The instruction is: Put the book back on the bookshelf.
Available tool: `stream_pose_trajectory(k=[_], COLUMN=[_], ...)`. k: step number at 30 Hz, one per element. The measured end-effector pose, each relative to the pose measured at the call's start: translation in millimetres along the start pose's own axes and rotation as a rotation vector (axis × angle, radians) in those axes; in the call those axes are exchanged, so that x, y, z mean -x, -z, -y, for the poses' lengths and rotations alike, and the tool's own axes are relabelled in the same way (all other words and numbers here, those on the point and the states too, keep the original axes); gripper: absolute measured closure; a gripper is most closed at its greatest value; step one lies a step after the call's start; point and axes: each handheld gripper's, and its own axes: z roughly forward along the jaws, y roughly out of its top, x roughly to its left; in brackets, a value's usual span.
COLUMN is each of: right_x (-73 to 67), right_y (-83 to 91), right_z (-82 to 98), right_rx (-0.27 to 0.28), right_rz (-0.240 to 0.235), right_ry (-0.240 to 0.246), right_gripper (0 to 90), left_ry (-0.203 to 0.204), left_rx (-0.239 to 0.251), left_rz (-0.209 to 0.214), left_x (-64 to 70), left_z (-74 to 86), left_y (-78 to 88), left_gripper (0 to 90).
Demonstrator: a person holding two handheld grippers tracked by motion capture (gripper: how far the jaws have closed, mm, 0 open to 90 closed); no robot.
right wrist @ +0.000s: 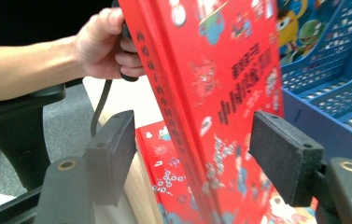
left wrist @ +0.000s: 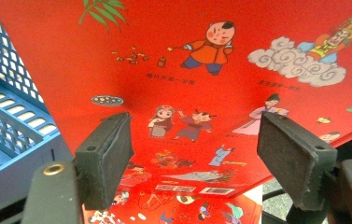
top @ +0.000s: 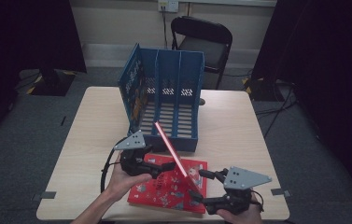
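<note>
Right gripper [right wrist: 192, 163] stood with jaws apart around the tilted red book [right wrist: 220, 93], pads clear of it, while left gripper [left wrist: 197, 154] gaped open just behind its back cover.

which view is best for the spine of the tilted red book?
Right gripper view: the tilted red book turns its spine to the camera, the printed characters sharp, between open jaws. The left gripper view shows its illustrated cover face-on, no spine. The high view shows it as a thin red edge in front of the blue file rack.
</note>
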Motion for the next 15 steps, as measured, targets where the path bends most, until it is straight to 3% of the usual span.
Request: stream_pose_trajectory(k=[6,9,15], right_x=[3.2,4.5,7.3], right_y=[-28.4,-43.6,-54.2], right_z=[3.6,5.4,7.0], right_rx=[-0.036,-0.056,-0.088], right_rz=[-0.007,0.05,0.116], right_ry=[-0.002,0.009,0.027], right_gripper=[32.9,33.9,38.9], left_ry=[0.004,0.006,0.005], left_rx=[0.008,0.008,0.012], left_rz=[-0.012,-0.015,-0.019], left_x=[1.2,1.1,1.1], left_z=[0.1,0.2,0.0], left_y=[-1.5,-1.1,-2.4], left_gripper=[26.7,26.0,26.1])
